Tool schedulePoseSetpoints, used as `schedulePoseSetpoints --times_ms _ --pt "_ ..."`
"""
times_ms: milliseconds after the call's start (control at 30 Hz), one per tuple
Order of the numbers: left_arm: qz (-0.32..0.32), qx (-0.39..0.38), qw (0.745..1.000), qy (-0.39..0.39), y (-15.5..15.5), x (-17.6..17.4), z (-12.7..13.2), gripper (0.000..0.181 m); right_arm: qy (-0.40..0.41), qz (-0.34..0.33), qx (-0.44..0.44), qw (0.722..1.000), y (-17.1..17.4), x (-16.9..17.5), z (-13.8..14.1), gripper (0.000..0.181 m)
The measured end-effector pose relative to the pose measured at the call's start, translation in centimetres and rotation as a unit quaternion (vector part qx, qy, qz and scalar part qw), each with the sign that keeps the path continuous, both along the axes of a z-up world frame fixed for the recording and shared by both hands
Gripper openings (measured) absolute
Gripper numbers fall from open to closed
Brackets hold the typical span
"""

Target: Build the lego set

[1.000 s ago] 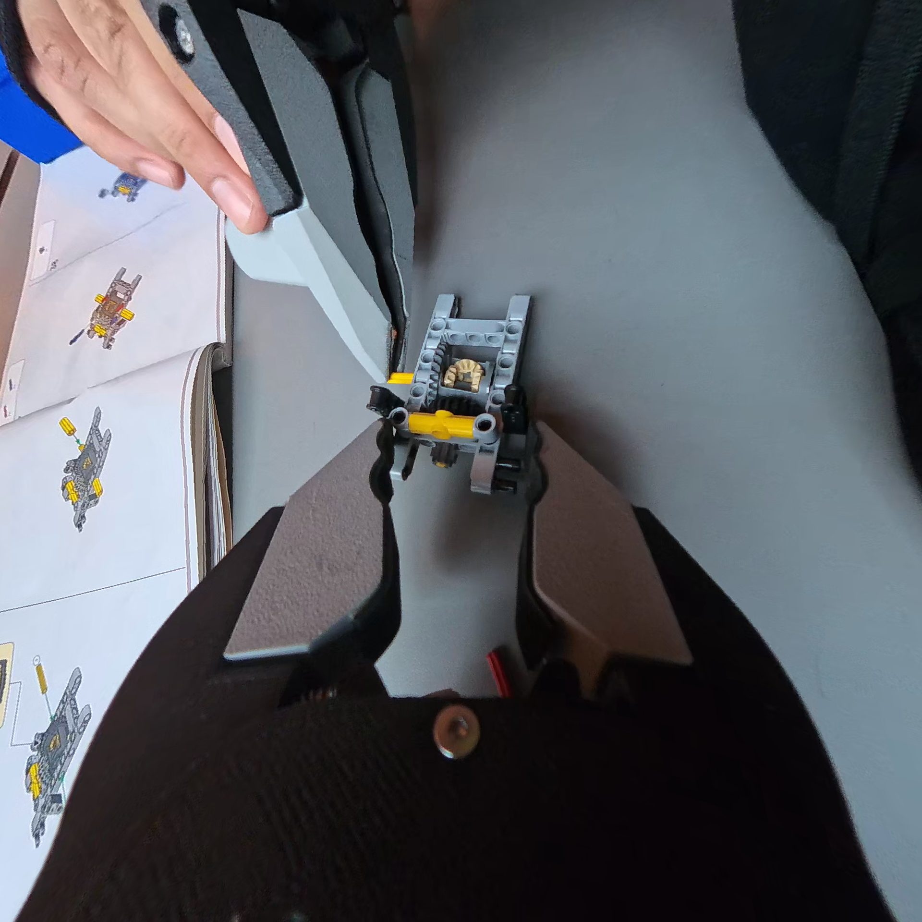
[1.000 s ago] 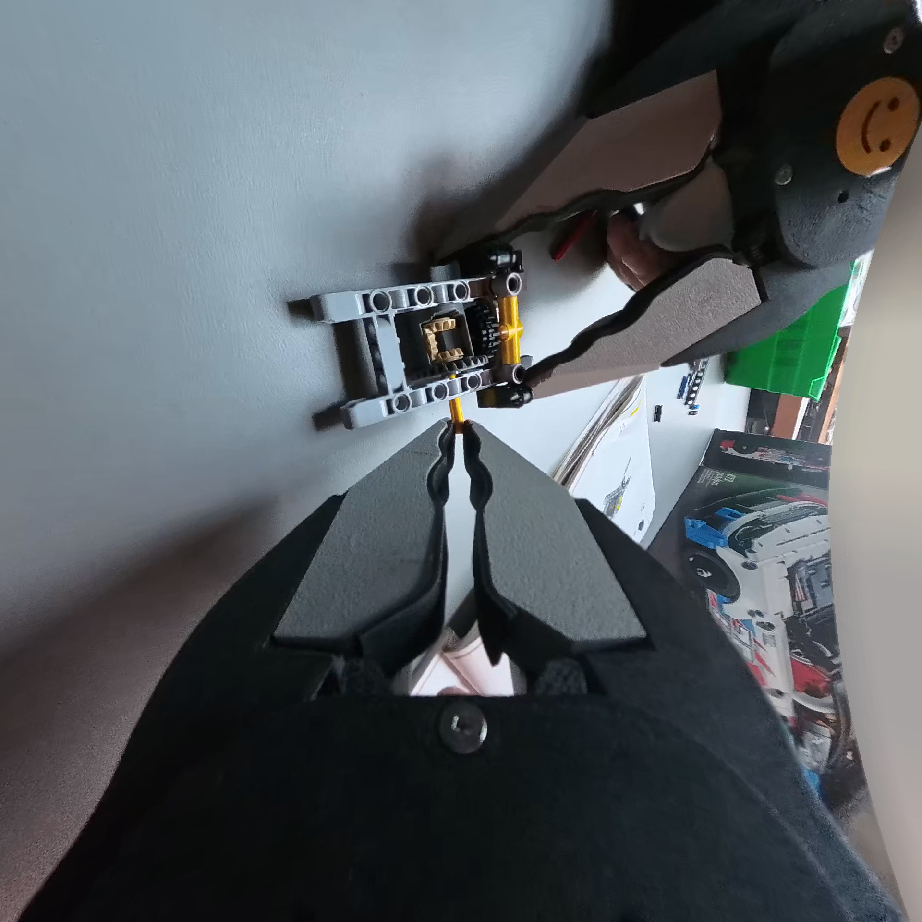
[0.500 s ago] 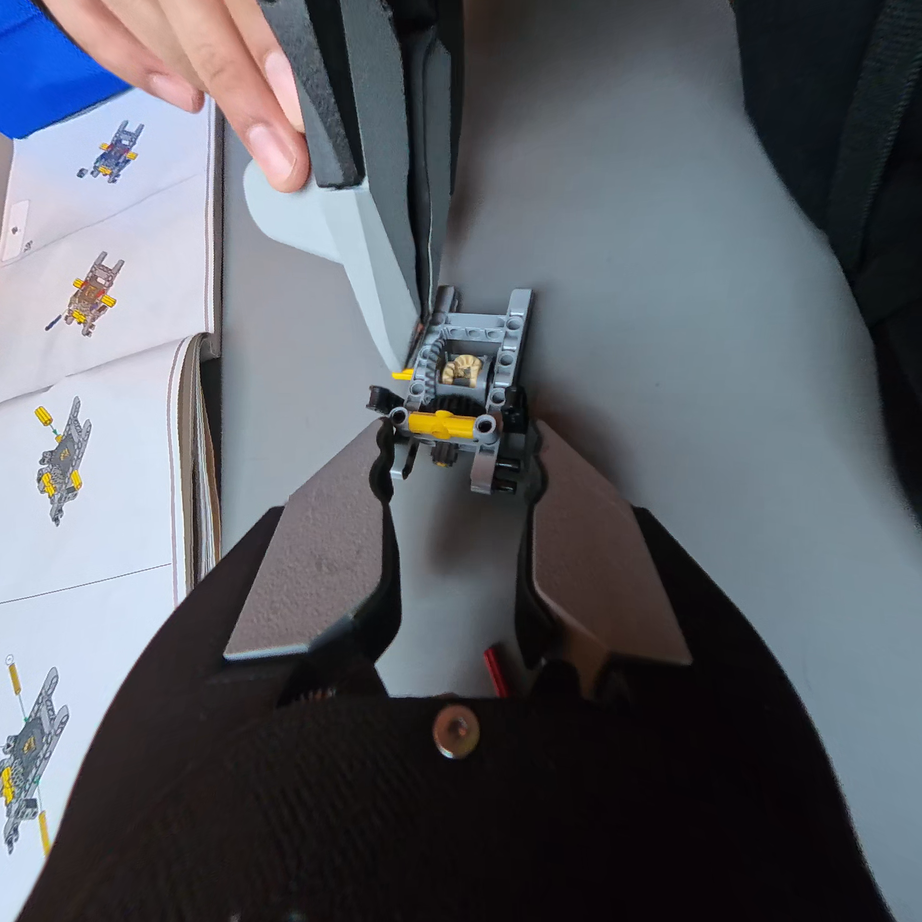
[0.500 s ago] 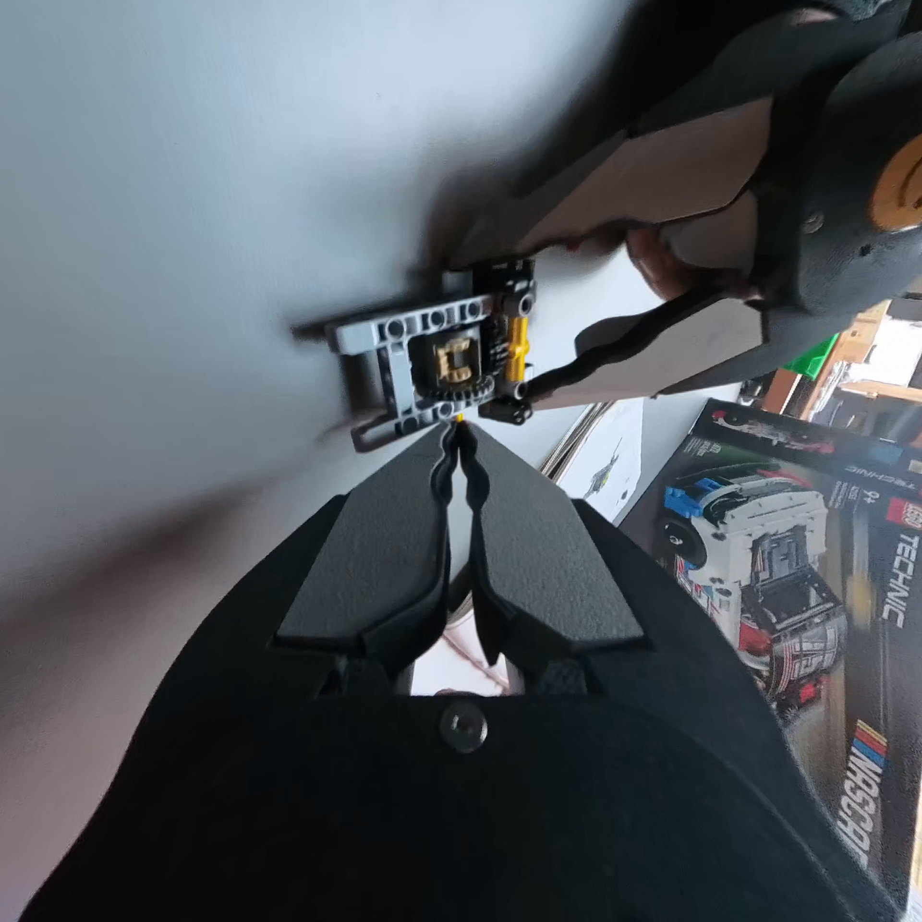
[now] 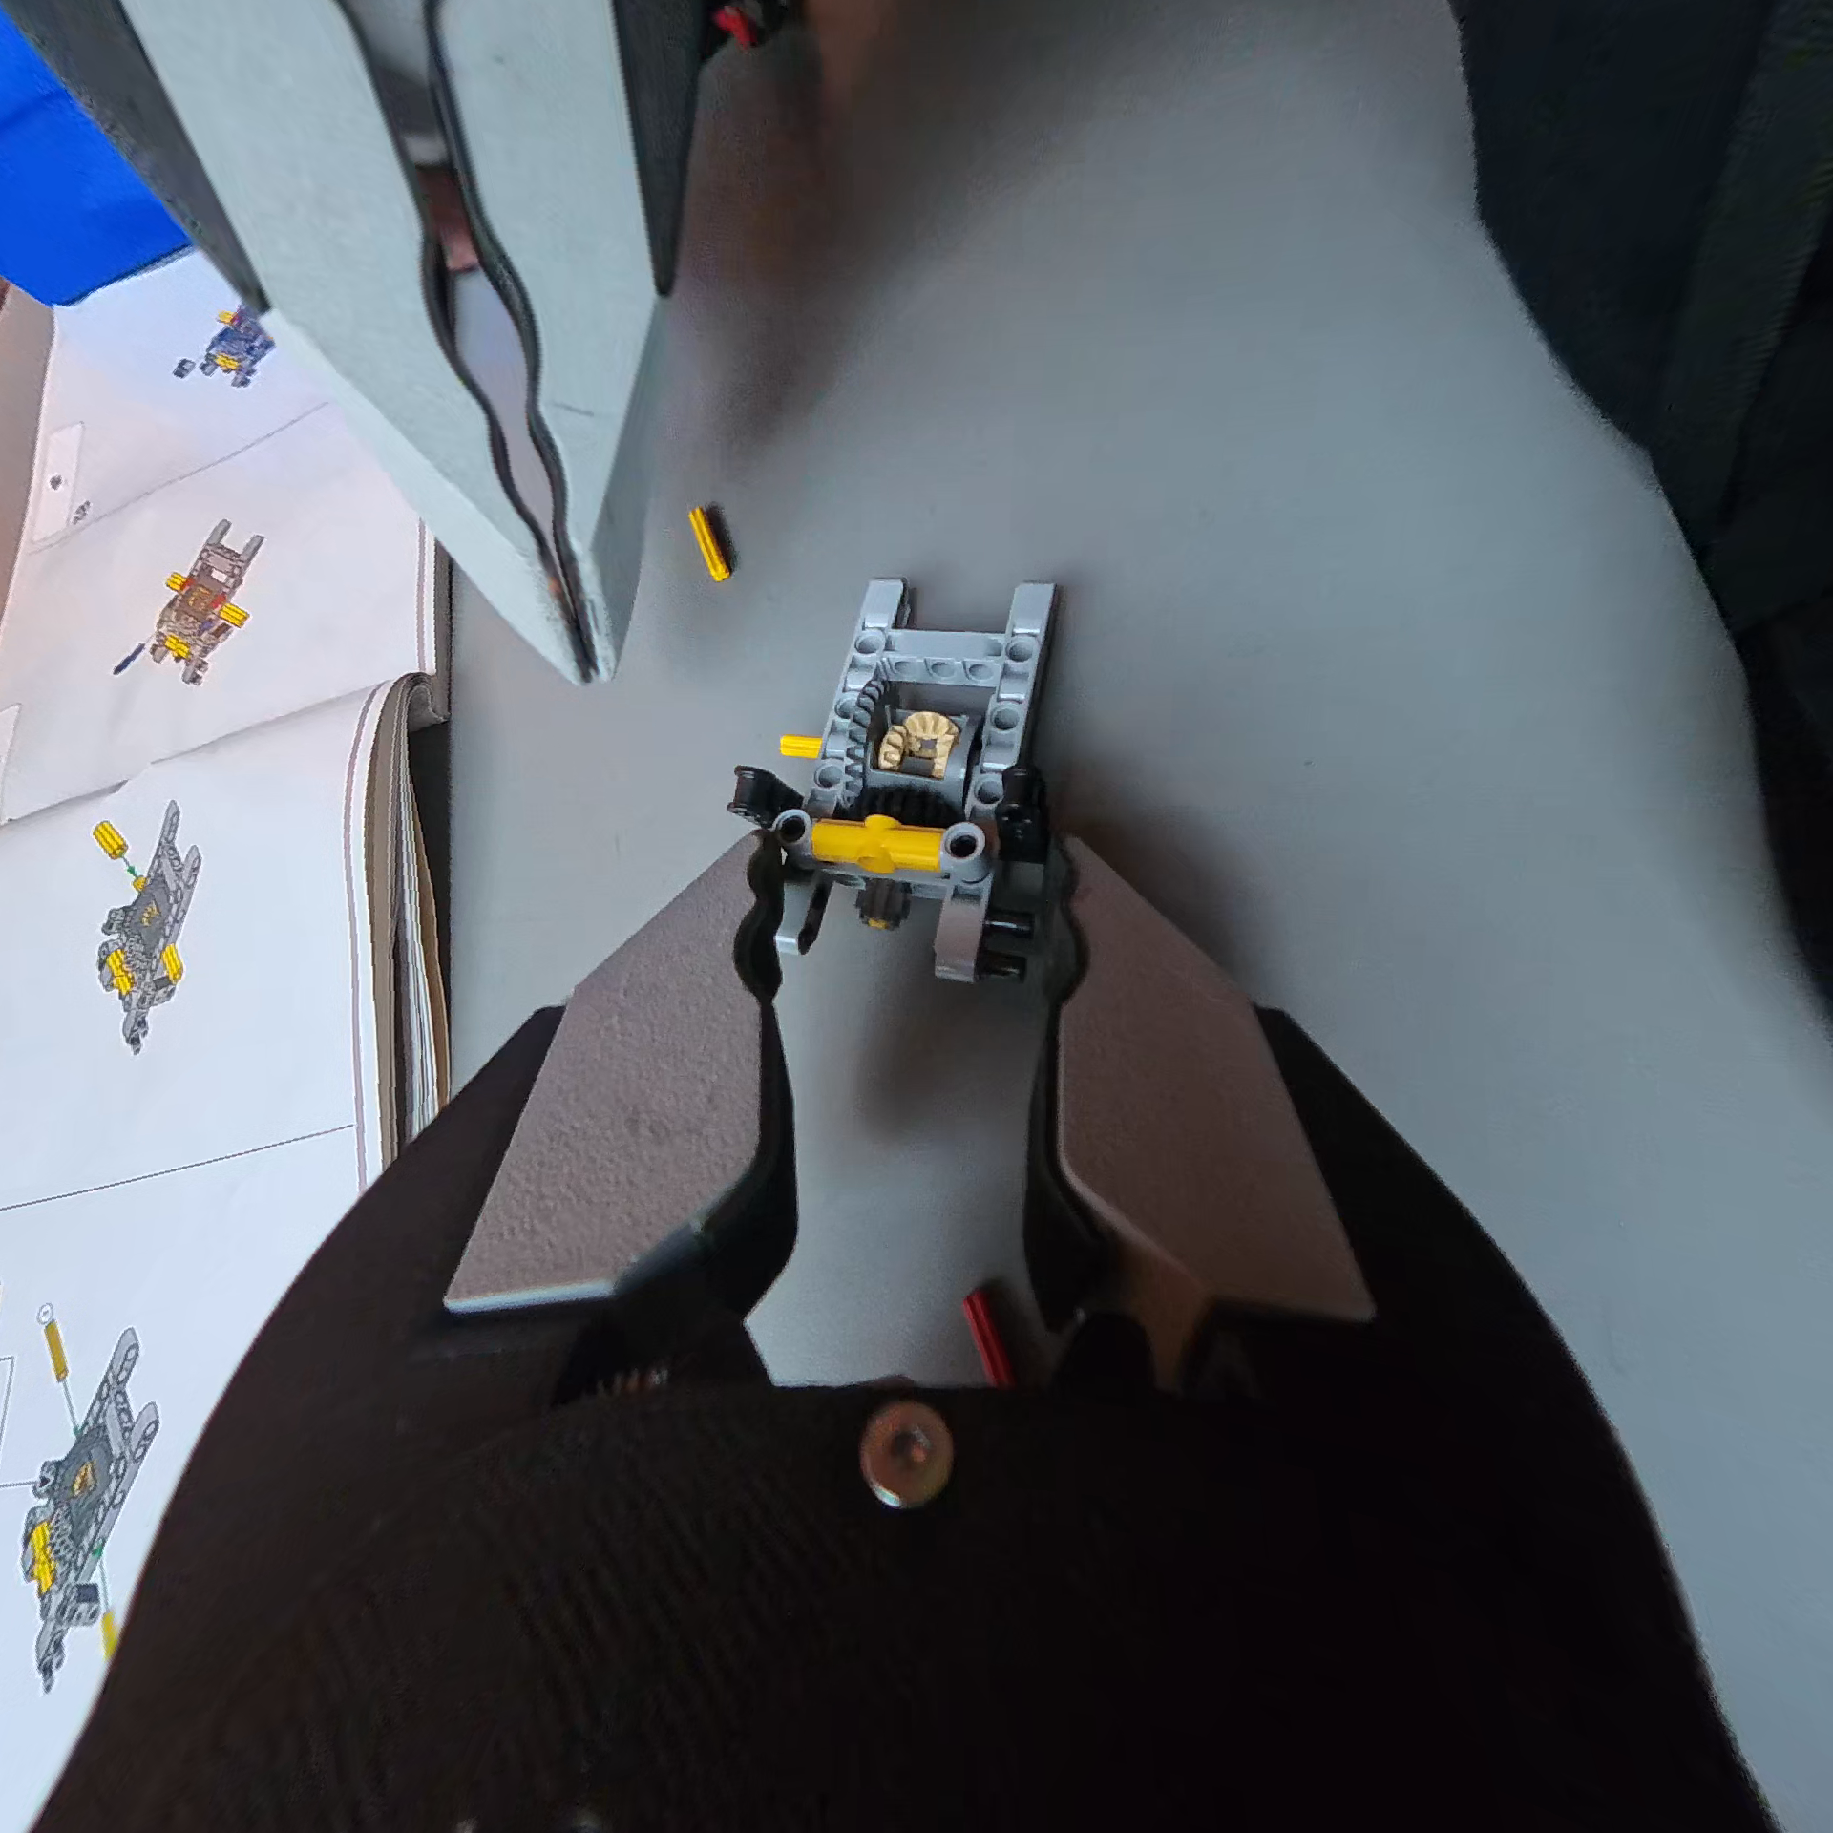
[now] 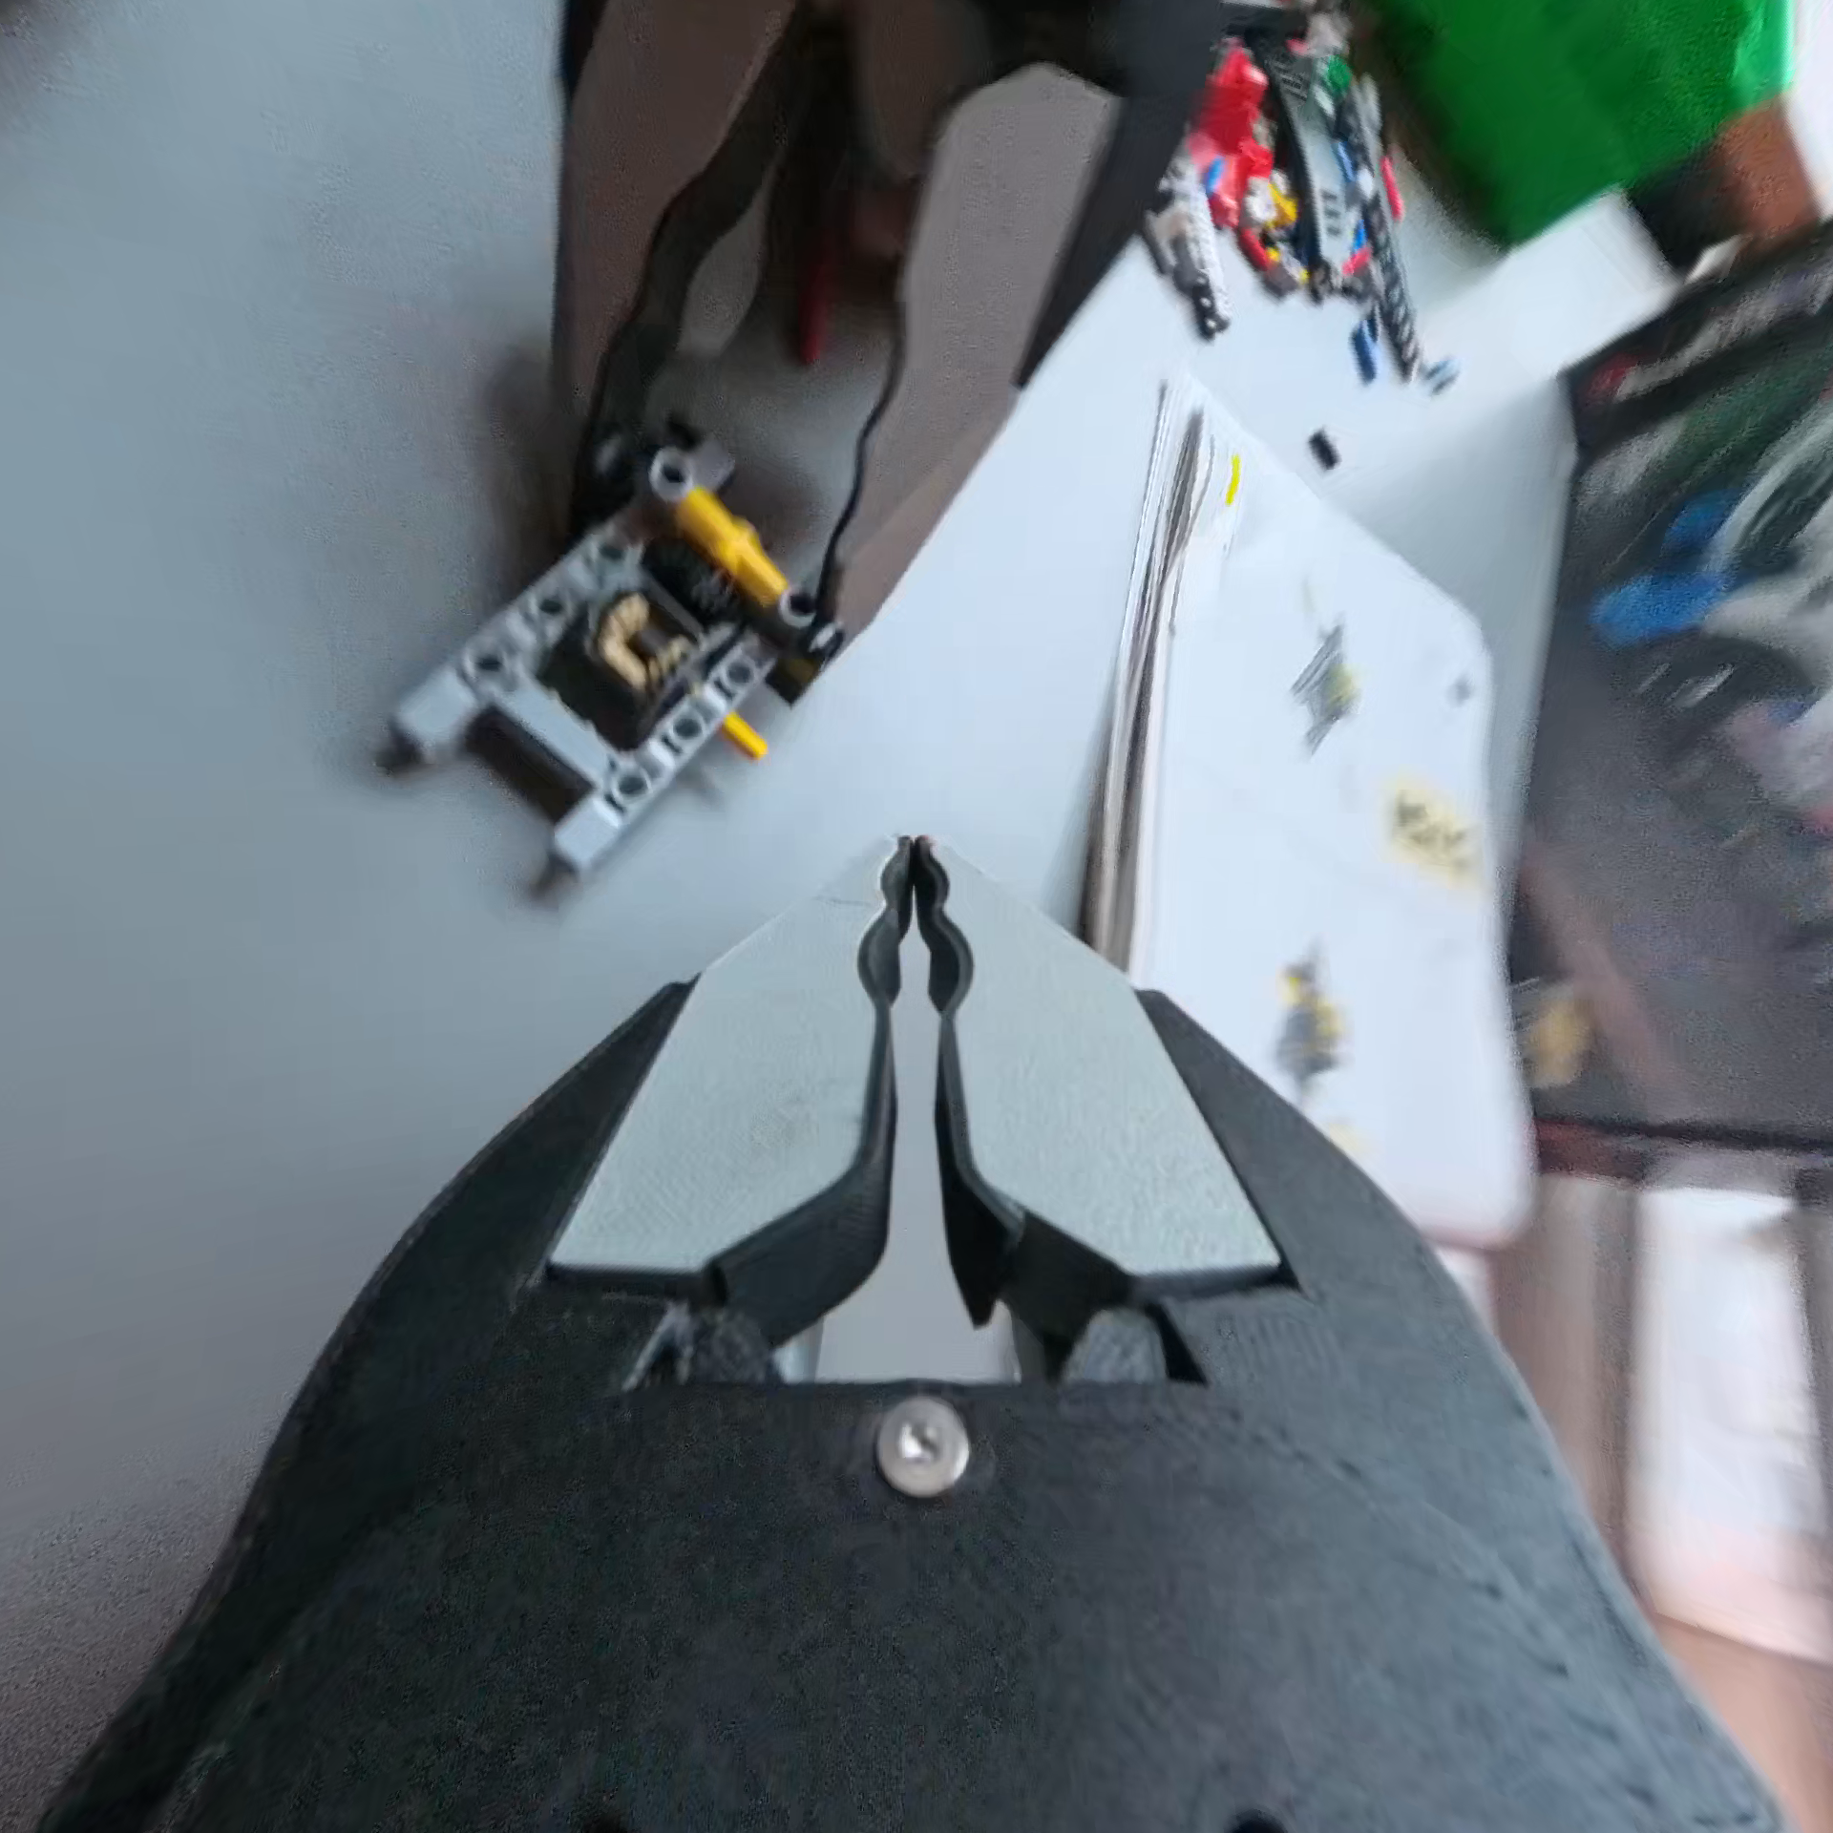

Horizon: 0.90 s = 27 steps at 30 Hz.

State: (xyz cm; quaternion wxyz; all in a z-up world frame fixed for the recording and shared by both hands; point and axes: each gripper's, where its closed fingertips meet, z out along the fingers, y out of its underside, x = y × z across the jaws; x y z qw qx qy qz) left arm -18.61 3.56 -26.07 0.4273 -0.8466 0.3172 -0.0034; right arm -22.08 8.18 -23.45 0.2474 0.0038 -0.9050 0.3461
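A grey lego frame assembly [image 5: 927,684] with a tan gear in the middle and a yellow cross piece lies on the grey table. My left gripper [image 5: 908,883] is shut on its near end, one fingertip at each side. A short yellow axle [image 5: 798,744] sticks out of its left side. My right gripper [image 5: 585,655] is shut and empty, up and to the left of the assembly and apart from it. In the right wrist view the right gripper [image 6: 915,855] points past the assembly [image 6: 615,655], with the left gripper [image 6: 734,298] behind it.
A loose yellow axle [image 5: 711,543] lies on the table beside the right gripper's tip. A red piece [image 5: 987,1334] lies under the left gripper. An open instruction booklet [image 5: 198,942] is at the left. A lego box [image 6: 1686,694] and loose parts [image 6: 1289,149] lie beyond the booklet. The red piece [image 5: 987,1334] lies some 9 centimetres from my left tips, 15 centimetres from my right tips. It turns up in the right wrist view [image 6: 817,351] as well.
My right gripper has drawn back from the assembly's side, leaving the yellow axle stuck in it. A loose yellow axle now shows on the table. My left gripper has kept its hold.
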Motion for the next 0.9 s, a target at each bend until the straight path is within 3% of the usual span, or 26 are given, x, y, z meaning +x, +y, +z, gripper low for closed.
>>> schedulePoseSetpoints --times_ms 67,100,167,400,600,900 --pt "0.001 -0.002 1.0 -0.002 0.0 0.0 0.0 0.05 -0.093 -0.042 -0.101 0.99 -0.4 0.5 0.1 0.002" --pt "0.003 -0.004 1.0 -0.004 0.0 0.0 0.0 0.05 -0.13 -0.06 -0.142 0.98 -0.6 0.8 0.2 0.026" --pt "0.005 -0.005 1.0 -0.005 0.0 0.0 0.0 0.051 -0.179 -0.101 -0.192 0.96 -1.2 1.4 0.2 0.022" --pt "0.011 -0.004 1.0 -0.005 0.0 -0.1 0.0 0.051 -0.196 -0.202 -0.203 0.938 -2.5 2.3 -0.3 0.039" --pt "0.013 -0.001 1.0 0.0 0.0 0.0 0.0 0.051 -0.219 -0.212 -0.228 0.925 -2.7 2.2 -0.5 0.034" --pt "0.014 0.0 1.0 0.001 0.0 0.0 0.0 0.051 -0.242 -0.195 -0.207 0.927 -3.1 2.4 -1.2 0.023"
